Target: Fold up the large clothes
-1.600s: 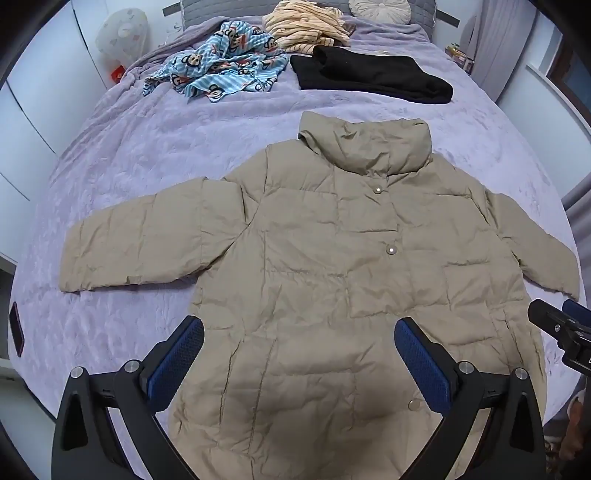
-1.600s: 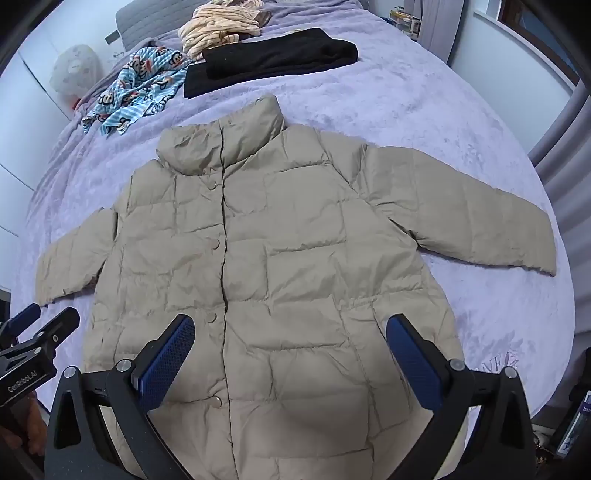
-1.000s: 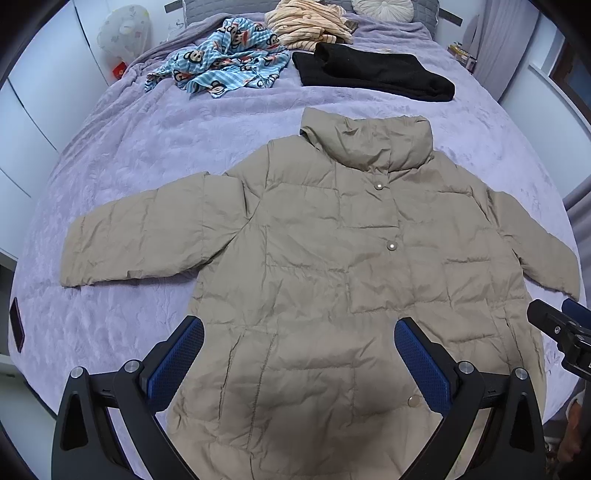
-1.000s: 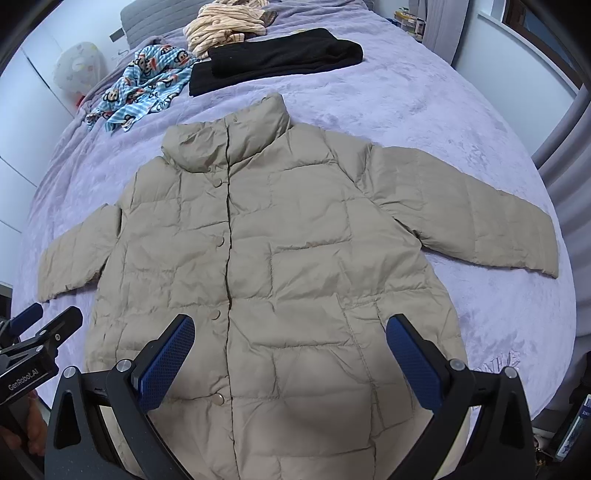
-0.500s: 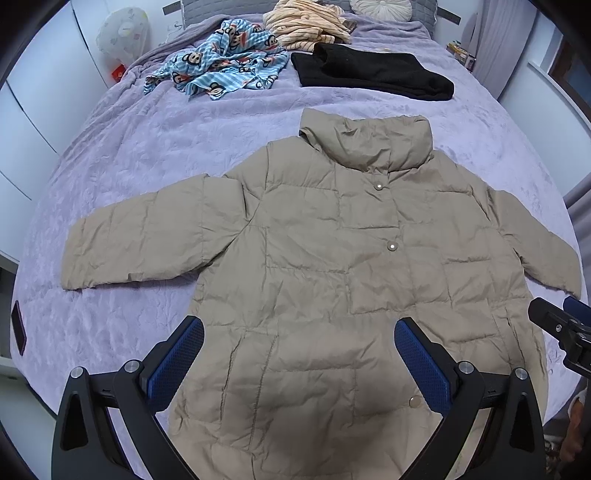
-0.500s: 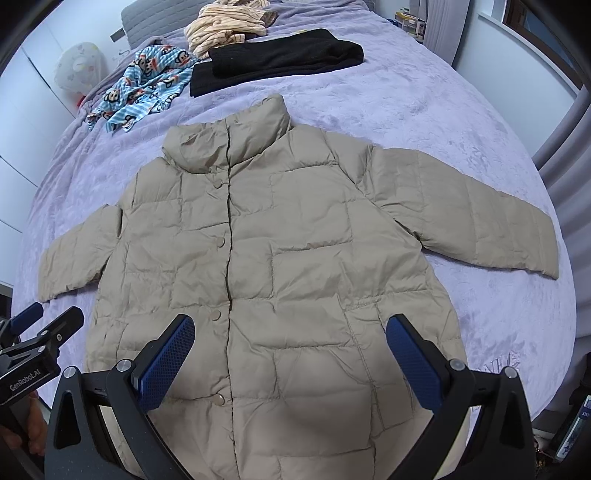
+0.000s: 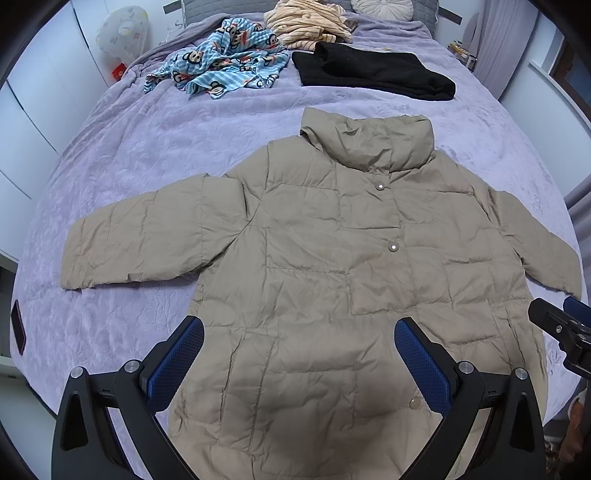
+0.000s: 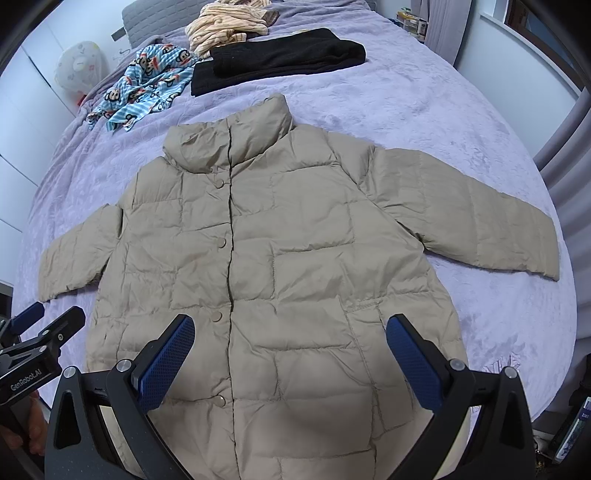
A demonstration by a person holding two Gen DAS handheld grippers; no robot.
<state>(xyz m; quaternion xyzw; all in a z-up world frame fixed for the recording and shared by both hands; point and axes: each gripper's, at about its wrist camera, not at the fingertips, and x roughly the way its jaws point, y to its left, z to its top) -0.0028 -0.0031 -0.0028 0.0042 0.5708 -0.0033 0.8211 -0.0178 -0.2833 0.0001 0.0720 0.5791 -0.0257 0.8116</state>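
Beige quilted puffer jacket: lies flat, front up, on the lavender textured bedspread, filling the centre and lower part of both frames. Snap placket closed; stand collar toward the top of the frame; both sleeves spread outward to the left and right edges. The hem runs out of sight at the bottom, behind the gripper bodies.

Left hand-held gripper: black frame with blue textured pads, bottom centre of the left wrist view. Jaws wide apart, holding nothing, above the jacket's lower front. Also seen at the lower left edge of the right wrist view, beside the end of one sleeve.

Right hand-held gripper: same build, bottom centre of its own view. Jaws wide apart, empty, above the lower front around the placket. Part of it shows at the right edge of the left wrist view.

Blue striped monkey-print garment: crumpled, upper left of the frame, well apart from the jacket.

Black folded garment: upper centre, beyond the collar.

Cream striped fabric heap: top of the frame, touching the black garment.
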